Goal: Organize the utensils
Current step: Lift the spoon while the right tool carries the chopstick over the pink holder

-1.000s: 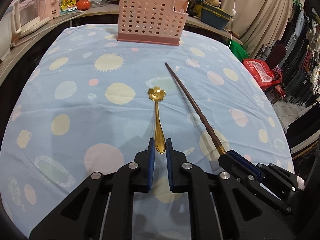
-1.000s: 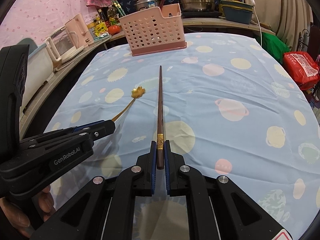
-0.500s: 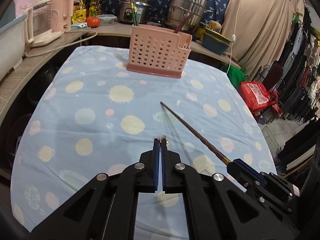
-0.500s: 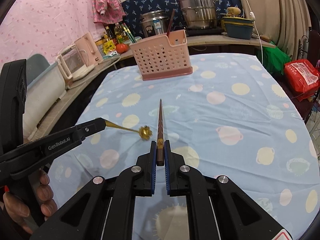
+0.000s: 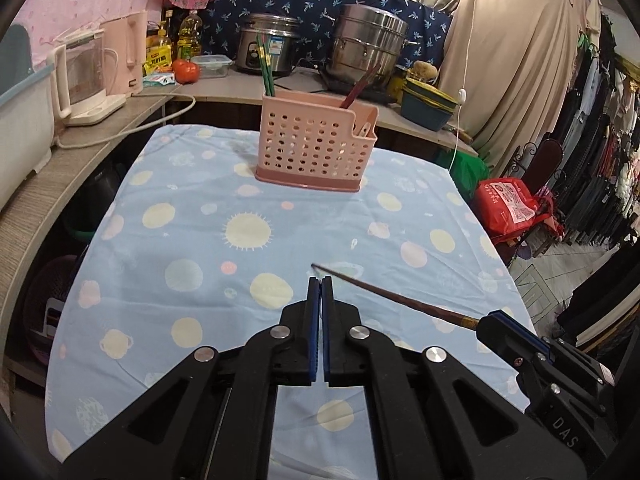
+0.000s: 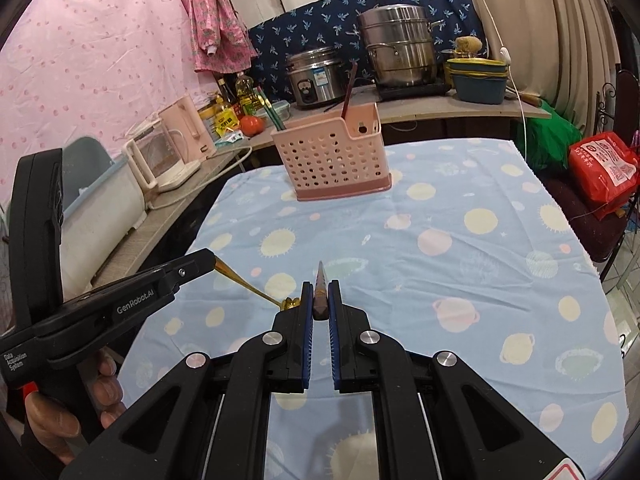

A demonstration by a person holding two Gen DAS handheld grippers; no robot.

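Observation:
My left gripper [image 5: 320, 280] is shut on a gold flower-bowl spoon; the spoon is hidden in the left wrist view but shows in the right wrist view [image 6: 244, 285], hanging down from the left gripper [image 6: 212, 260]. My right gripper [image 6: 319, 286] is shut on a dark brown chopstick [image 6: 320, 294], which also shows in the left wrist view [image 5: 392, 296] with the right gripper [image 5: 486, 322]. Both are lifted above the blue tablecloth [image 5: 180, 240]. The pink perforated utensil basket [image 5: 314, 146] stands at the table's far end, also in the right wrist view [image 6: 332, 154], holding green and red chopsticks.
Behind the table a counter carries a kettle [image 5: 86, 80], a rice cooker [image 5: 266, 46], a steel pot [image 5: 370, 50] and a tomato [image 5: 185, 71]. A red bag [image 5: 510, 206] and hanging clothes are at the right. A long counter runs along the left edge.
Both grippers rose off the table with their utensils. The spoon left the left wrist view and now droops from the left gripper; the chopstick tilted up toward the right camera.

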